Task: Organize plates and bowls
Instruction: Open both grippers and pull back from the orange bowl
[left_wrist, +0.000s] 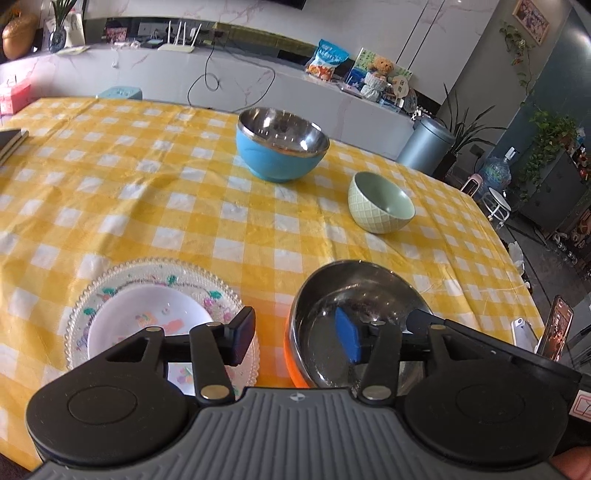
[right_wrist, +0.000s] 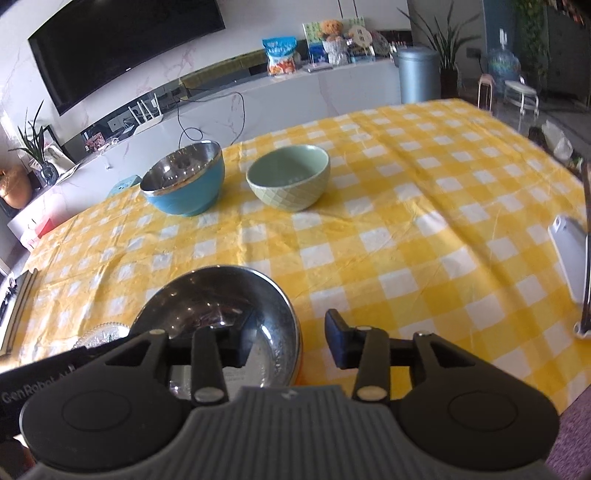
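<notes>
Both claws, left gripper (left_wrist: 297, 338) and right gripper (right_wrist: 286, 341), are sitting half open straddling the orange bowl's (left_wrist: 332, 291) rim, gripping nothing, probably lining up to stack it.

Yellow checked tablecloth (right_wrist: 424, 221), white marble cabinet (left_wrist: 258, 81), wall television (right_wrist: 122, 48).

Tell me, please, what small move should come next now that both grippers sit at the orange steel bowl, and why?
Probably draw both grippers back off the orange steel bowl. The left gripper and right gripper each straddle its rim with jaws apart, pressing nothing, and it rests on the tablecloth. The blue bowl and green bowl stand unstacked.
</notes>
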